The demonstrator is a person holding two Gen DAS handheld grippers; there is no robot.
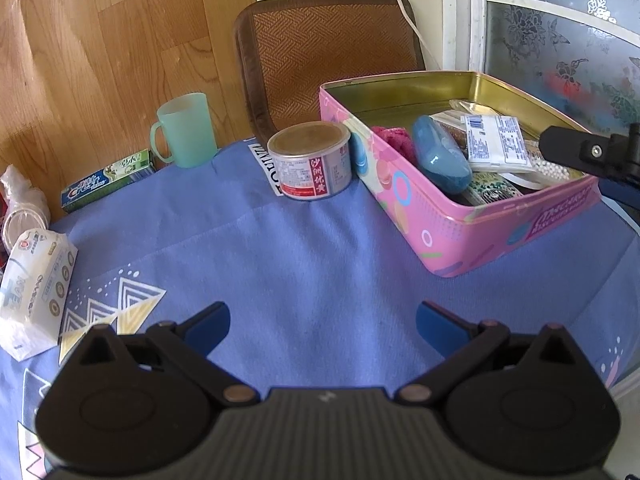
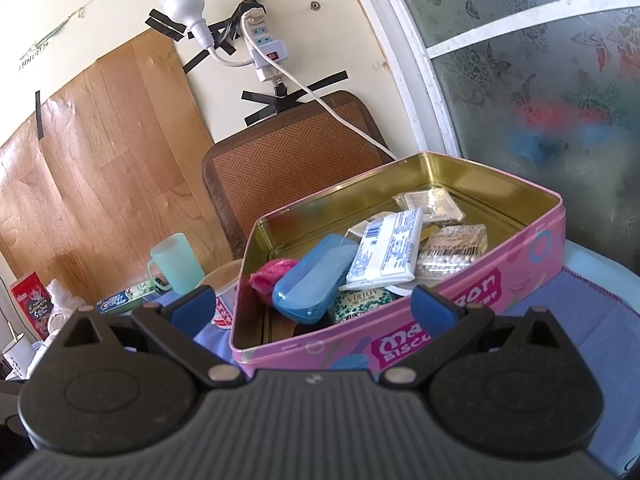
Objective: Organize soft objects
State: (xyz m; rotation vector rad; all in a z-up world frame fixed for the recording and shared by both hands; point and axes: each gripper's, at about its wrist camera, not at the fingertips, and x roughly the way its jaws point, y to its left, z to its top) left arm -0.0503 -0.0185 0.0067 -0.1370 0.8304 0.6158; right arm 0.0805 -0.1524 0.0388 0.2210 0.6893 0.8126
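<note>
Bare cloth (image 1: 320,248) lies open between can (image 1: 310,160) and tin (image 1: 472,216).

Pink tin (image 1: 472,236), blue cloth (image 1: 304,264) w/ triangles.

Both views are bright with daylight that comes through the frosted, flower-patterned window pane (image 2: 540,92) on the right. The gold inner wall of the pink rectangular biscuit tin (image 2: 460,184) catches a soft sheen, and the wood-grain wall panel (image 1: 100,40) shows pale glare patches. Shadows on the blue cloth-covered desk (image 1: 320,248) are faint and soft-edged. Fisheye distortion bends straight lines near the borders, such as the white window frame (image 2: 408,64), and the corners darken. The tin's printed lettering looks slightly blurred in the right wrist view; mid-distance items are reasonably sharp.
</note>
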